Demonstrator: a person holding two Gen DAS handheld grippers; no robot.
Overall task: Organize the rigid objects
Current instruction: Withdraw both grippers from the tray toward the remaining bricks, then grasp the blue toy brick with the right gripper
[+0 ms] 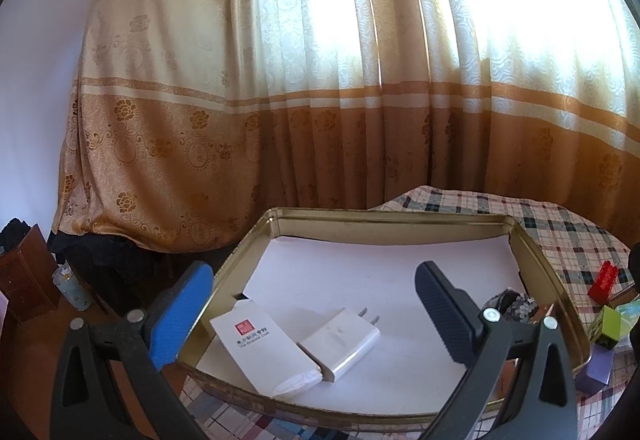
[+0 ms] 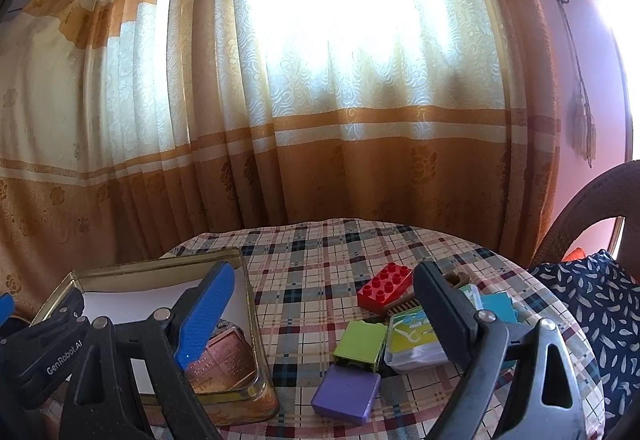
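Plaid-covered surface, round, set before a drawn curtain.

Nearest in the left view: left tool, spread wide, clamped on nothing, straddling the tin's near left wall. Inside the tin, toward its near left corner: white packet lying flat, with charger touching its right side, prongs aimed at the tin's far wall. Beyond them, bare white liner.

Nearest in the right view: right tool, likewise spread wide and gripping nothing, poised right of the tin over a loose pile. Just right of the tin: purple block, then green block touching or almost touching it. Next, a white-and-yellow case, part hidden behind the black finger. Farther right of the tin: red brick and a teal piece, packed close with something brown, too hidden to name.

Likely trouble, judged from this layout:
- In closing on the purple block: nudging or dragging the green block along, given such tight packing.
- In pinching near an edge: slipping off what look like smooth plastic faces.
- In carrying too low over the tin's raised wall: clipping the rim and shifting the tin.
- In releasing above the charger instead of bare liner: a tilted, unsteady stack.
- In working both tools near the tin at once: knocking them together.
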